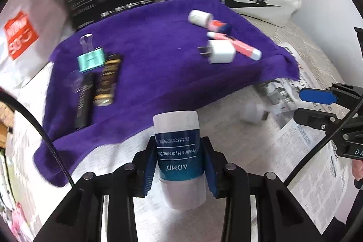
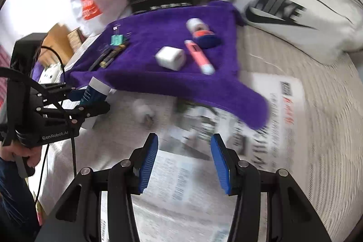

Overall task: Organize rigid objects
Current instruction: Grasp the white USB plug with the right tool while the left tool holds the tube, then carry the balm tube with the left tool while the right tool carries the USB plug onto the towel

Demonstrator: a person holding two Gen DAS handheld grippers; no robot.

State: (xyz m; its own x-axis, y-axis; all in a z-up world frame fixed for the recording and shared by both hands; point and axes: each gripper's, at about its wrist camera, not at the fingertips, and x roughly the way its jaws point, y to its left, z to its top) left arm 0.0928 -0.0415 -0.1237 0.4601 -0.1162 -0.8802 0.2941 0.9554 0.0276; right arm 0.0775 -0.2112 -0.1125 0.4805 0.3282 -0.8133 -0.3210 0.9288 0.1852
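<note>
On the purple towel (image 1: 158, 56), two groups are already laid out: binder clip (image 1: 90, 59) and dark tubes (image 1: 106, 81) far left, charger (image 1: 221, 51) and pink pen (image 1: 238, 45) far right. The balm tube (image 1: 179, 158), near and off the towel, is gripped by the left gripper (image 1: 179, 165). The right gripper (image 2: 183, 162) is held apart, empty, above newspaper (image 2: 181, 178).

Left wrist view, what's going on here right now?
The left gripper is clamped on a Vaseline hydrating balm tube, just short of the purple towel. A white charger, pink highlighter and teal binder clip already lie on the towel. The right gripper is open and empty over newspaper.
</note>
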